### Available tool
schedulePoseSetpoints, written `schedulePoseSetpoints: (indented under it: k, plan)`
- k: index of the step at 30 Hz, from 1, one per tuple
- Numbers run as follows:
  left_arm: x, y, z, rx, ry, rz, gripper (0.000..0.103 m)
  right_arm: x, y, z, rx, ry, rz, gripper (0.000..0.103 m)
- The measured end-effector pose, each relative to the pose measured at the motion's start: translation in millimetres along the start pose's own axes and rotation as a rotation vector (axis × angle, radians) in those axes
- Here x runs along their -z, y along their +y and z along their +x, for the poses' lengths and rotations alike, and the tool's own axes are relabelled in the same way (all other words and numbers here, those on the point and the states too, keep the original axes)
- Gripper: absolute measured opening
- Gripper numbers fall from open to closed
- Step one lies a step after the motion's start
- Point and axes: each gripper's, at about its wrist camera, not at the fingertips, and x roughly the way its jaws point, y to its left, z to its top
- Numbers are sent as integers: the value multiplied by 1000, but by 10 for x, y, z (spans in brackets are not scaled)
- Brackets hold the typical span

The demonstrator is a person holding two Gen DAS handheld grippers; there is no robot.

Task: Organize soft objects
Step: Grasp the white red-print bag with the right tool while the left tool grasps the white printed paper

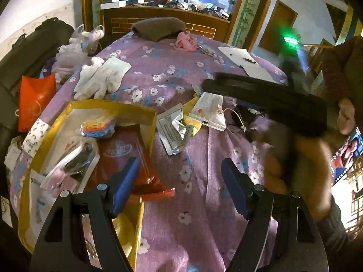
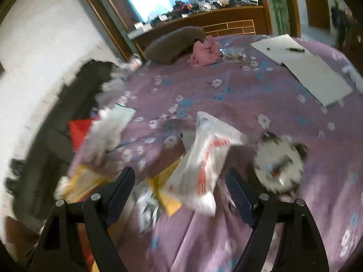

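My left gripper is open and empty above the purple flowered cloth, beside a yellow box holding packets. White gloves lie at the left, a pink soft item and a brown cushion at the far edge. A white-and-orange mask pack lies mid-table. The right gripper shows blurred at the right of the left wrist view. In the right wrist view my right gripper is open and empty just before the mask pack. A round black-and-white plush lies to its right.
A torn silver wrapper and a white cable lie mid-table. White paper with a pen lies at the far right. An orange bag, plastic bags and a dark bag crowd the left edge.
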Motion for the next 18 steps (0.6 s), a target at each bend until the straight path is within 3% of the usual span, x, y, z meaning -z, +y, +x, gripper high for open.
schedulePoseSetpoints:
  k: [2,4,5,6,8,10,15,18]
  plan:
    - [18,32,-30,-6,-7,-8,75,0,61,173,117,8,-19,59]
    - [44,70,-47,-2,-6,-15,75,40,59,303,148,20,-16,45]
    - [47,87,-44,-2,-3,-18,75,59,77,350,174,22,-35,44]
    - [51,107,-43,-2,-1,-21,75,79,118,368,227,-7,-80,37]
    - [53,116,-30,2,2,-23,75,99,148,307,251,-27,-109,19]
    - [31,100,-27,4,1,-22,75,88,125,174,203,-33,-108,13]
    - [-20,65,-19,27,4,-36,75,251,-143,-323,-28,-54,-75,12]
    - [-63,9,39,3,23,-25,75,461,-356,-561,-120,-77,-91,12]
